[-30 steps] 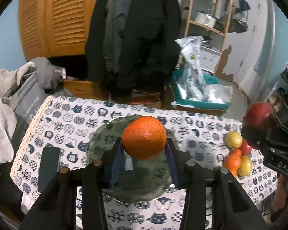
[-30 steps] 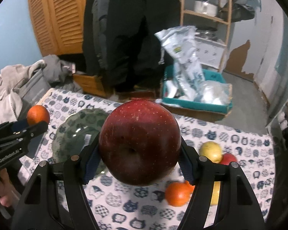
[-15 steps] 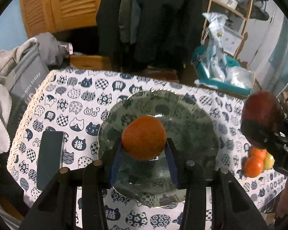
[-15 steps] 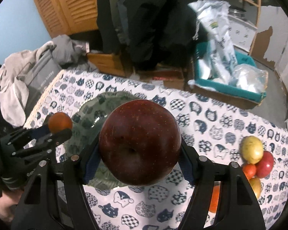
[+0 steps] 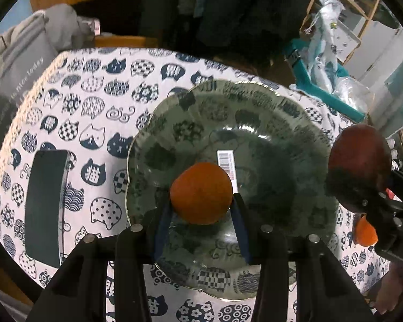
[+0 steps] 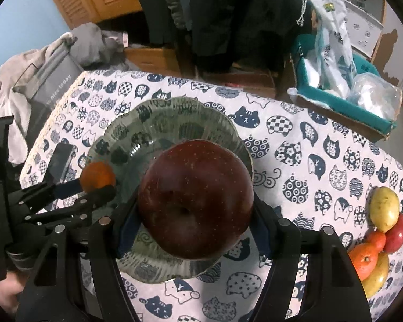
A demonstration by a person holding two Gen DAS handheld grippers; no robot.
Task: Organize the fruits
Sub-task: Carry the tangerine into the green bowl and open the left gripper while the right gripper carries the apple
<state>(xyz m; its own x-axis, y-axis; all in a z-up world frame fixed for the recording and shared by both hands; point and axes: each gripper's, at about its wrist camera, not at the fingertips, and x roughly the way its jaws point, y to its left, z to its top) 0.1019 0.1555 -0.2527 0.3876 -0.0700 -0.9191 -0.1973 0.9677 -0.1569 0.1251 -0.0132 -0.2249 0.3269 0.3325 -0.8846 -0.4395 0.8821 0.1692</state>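
Observation:
My left gripper (image 5: 201, 209) is shut on a small orange (image 5: 201, 192) and hangs over the middle of a green patterned glass plate (image 5: 268, 112). In the right wrist view that orange (image 6: 99, 176) sits above the plate's (image 6: 174, 112) left side. My right gripper (image 6: 194, 228) is shut on a big dark red apple (image 6: 195, 204) over the plate's right half. The apple (image 5: 360, 161) shows at the right in the left wrist view. A pile of loose fruit (image 6: 381, 230) lies on the cat-print cloth at the far right.
A dark phone (image 5: 45, 206) lies on the cloth left of the plate. A barcode sticker (image 5: 227, 163) is on the plate. Beyond the table stand a teal crate with plastic bags (image 6: 341, 86), hanging dark coats and a chair with grey clothes (image 6: 48, 61).
Both grippers have come down and tilted toward the table with their fruit still held. The plate now fills much more of both views, and the orange and apple hang over it.

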